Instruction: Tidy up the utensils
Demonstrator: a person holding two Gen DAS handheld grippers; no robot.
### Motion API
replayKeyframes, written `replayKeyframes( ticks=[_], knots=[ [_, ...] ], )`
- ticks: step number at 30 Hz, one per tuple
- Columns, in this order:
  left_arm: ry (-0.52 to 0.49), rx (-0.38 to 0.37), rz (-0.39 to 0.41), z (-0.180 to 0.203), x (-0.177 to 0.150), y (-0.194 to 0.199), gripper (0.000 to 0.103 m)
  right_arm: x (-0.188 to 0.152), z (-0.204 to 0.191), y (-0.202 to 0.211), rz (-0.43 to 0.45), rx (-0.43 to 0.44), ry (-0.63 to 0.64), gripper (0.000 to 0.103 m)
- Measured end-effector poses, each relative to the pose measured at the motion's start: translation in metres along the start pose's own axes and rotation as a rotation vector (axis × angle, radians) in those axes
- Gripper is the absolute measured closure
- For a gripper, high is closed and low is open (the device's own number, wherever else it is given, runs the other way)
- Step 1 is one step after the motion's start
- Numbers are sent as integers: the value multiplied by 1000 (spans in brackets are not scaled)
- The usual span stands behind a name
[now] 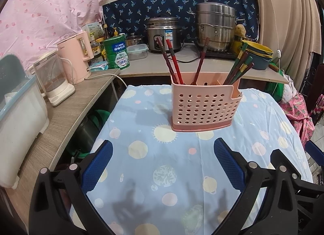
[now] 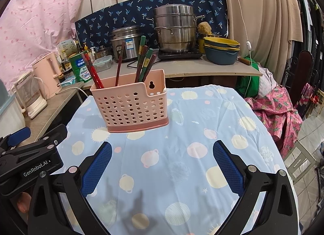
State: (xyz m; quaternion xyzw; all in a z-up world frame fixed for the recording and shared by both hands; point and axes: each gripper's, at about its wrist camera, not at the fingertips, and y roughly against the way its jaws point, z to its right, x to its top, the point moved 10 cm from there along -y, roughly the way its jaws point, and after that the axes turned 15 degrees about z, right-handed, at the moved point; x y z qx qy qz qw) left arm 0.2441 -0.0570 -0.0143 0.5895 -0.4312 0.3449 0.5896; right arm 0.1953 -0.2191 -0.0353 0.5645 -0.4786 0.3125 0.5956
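Holding both tools low over the table, we record the left gripper point(image 1: 163, 162) with its blue pads point(image 1: 97, 166) spread wide apart and nothing between them. The right gripper point(image 2: 162, 162) is in the same condition: pads well separated, nothing in its grasp. In the right wrist view the left tool's black body appears at the lower left edge, with a fingertip of the person's hand point(image 2: 23, 202) beneath it.

We take the pink utensil holder point(image 1: 204, 107) as our landmark. It stands upright on the blue tablecloth point(image 1: 162, 174) printed with suns and planets, ahead of both grippers and clear of them. Its front wall is perforated, with a darker pink base. The red chopsticks point(image 1: 172, 60) lean in its left compartment; another dark red pair point(image 1: 201, 60) stands nearer the middle. The green-and-brown chopsticks point(image 1: 241, 66) lean out towards the holder's right side. The small notched section at the right end of the holder point(image 2: 156, 91) shows a keyhole slot in its back wall; we cannot tell whether anything is in it.

Behind the holder runs a counter with a rice cooker point(image 1: 164, 32), a stacked steel steamer point(image 1: 215, 26) and nested bowls point(image 1: 257, 54). To the holder's left, on a side shelf, are a green tin point(image 1: 117, 52), a pink kettle point(image 1: 75, 56) and a glass kettle point(image 1: 52, 81).
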Motion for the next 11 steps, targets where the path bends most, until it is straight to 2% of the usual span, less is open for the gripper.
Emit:
replayKeyframes(
  ticks=[11],
  knots=[
    [14,4,3,-6,5,-1,8,1,0,0,3,-3,-3,7]
  ],
)
